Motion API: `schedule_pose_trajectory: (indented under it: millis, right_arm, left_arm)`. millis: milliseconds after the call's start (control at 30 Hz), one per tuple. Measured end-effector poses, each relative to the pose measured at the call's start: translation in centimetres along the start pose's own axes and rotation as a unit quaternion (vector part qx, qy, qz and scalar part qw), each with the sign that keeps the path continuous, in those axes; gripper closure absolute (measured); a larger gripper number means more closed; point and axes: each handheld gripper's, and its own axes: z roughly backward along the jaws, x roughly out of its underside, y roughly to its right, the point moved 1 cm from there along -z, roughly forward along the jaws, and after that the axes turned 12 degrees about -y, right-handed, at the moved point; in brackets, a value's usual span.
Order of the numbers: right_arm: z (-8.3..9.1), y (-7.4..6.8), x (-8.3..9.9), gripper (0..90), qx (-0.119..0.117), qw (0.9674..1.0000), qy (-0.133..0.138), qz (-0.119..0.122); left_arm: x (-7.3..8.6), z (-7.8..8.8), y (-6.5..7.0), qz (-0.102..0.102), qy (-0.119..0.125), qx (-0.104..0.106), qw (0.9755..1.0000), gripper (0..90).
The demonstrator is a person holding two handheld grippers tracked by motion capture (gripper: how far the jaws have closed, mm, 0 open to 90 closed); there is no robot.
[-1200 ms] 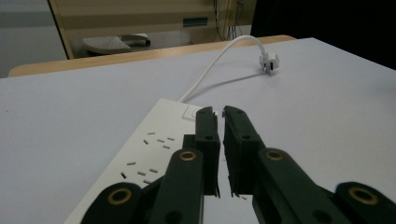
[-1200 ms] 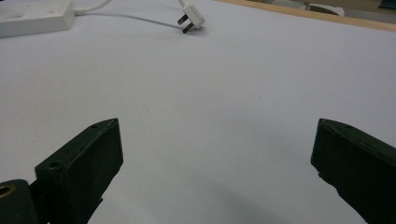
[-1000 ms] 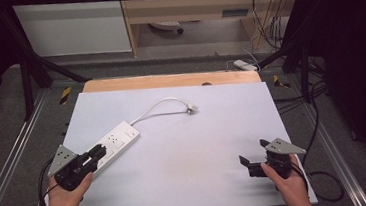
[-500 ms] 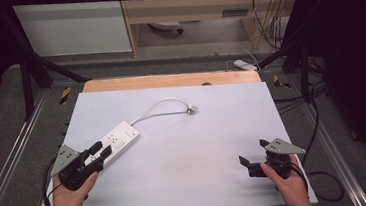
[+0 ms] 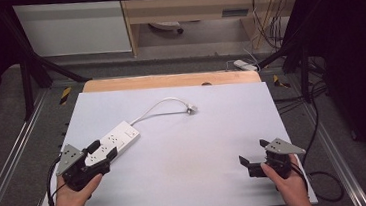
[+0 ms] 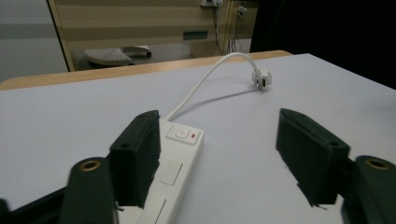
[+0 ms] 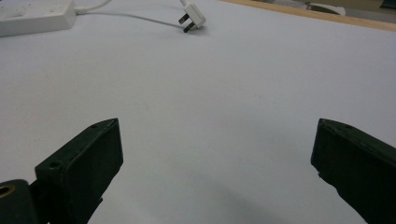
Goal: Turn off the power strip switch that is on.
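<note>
Since a second ago, left gripper (image 5: 96, 154) has drawn slightly back along the power strip (image 5: 112, 143), jaws just been opening; right gripper (image 5: 252, 158) unchanged.

Left gripper released: jaws now parted, the strip's near end between them, one jaw beside or on its edge, the other well clear, no pinch. Strip lies on the counter (image 5: 186, 163) at near left, switch end (image 6: 183, 134) away from the person, white cable (image 5: 158, 105) arcing to the plug (image 5: 190, 109) mid-counter. Right gripper spread wide, empty, low over bare counter at near right. Reads as a let-go after placing or nudging the strip. Next likely: left backs clear; either gripper goes for the plug, needing a narrow pinch on its body.
</note>
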Motion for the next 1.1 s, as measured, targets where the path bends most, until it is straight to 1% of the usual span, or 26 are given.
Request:
schedule_pose_trajectory:
  millis: [133,300,400,500,567,667,700,733,767,867,967,1033,1100]
  right_arm:
    - [0.0,0.1,0.0,2.6,0.001,1.0000,-0.001,0.002]
    - [0.0,0.0,0.0,2.6,0.000,1.0000,-0.001,0.003]
    - [0.0,0.0,0.0,2.6,-0.001,1.0000,-0.002,0.002]
    - [0.0,0.0,0.0,2.6,-0.002,1.0000,-0.003,0.000]
    - [0.0,0.0,0.0,2.6,-0.002,1.0000,-0.003,0.001]
    - [0.0,0.0,0.0,2.6,-0.002,1.0000,-0.003,0.001]
    - [0.0,0.0,0.0,2.6,-0.001,1.0000,-0.002,0.002]
    - [0.0,-0.1,0.0,2.6,-0.001,1.0000,-0.002,0.003]
    - [0.0,-0.1,0.0,2.6,0.000,1.0000,-0.002,0.003]
    - [0.0,0.0,0.0,2.6,0.000,1.0000,-0.002,0.001]
    - [0.0,0.1,0.0,2.6,0.000,1.0000,-0.002,0.002]
    - [0.0,0.0,0.0,2.6,-0.001,1.0000,-0.002,0.002]
    - [0.0,0.0,0.0,2.6,-0.001,1.0000,-0.002,0.002]
  left_arm:
    - [-0.1,0.0,0.1,0.007,0.001,-0.004,1.0000,21.4]
    - [-0.2,-0.1,0.3,0.009,-0.001,-0.003,1.0000,14.7]
    - [-0.3,-0.2,0.4,0.013,0.001,0.000,0.9999,8.8]
    - [-0.3,-0.1,0.5,0.010,0.009,0.008,0.9999,5.2]
    - [-0.4,-0.1,0.7,0.005,0.015,0.014,0.9998,4.9]
    - [-0.3,-0.3,1.2,-0.006,0.016,0.021,0.9996,4.8]
    - [-0.2,-0.3,1.4,-0.014,0.014,0.021,0.9996,4.8]
    - [-0.2,-0.4,1.6,-0.018,0.011,0.029,0.9994,4.8]
    - [-0.1,-0.6,1.8,-0.025,0.008,0.032,0.9992,4.8]
    - [0.1,-1.0,2.3,-0.033,-0.004,0.041,0.9986,4.9]
    - [0.6,-1.4,2.6,-0.039,-0.020,0.048,0.9979,5.0]
    - [0.9,-1.6,2.8,-0.039,-0.031,0.055,0.9972,5.3]
    - [1.4,-2.0,3.0,-0.039,-0.047,0.063,0.9961,5.8]
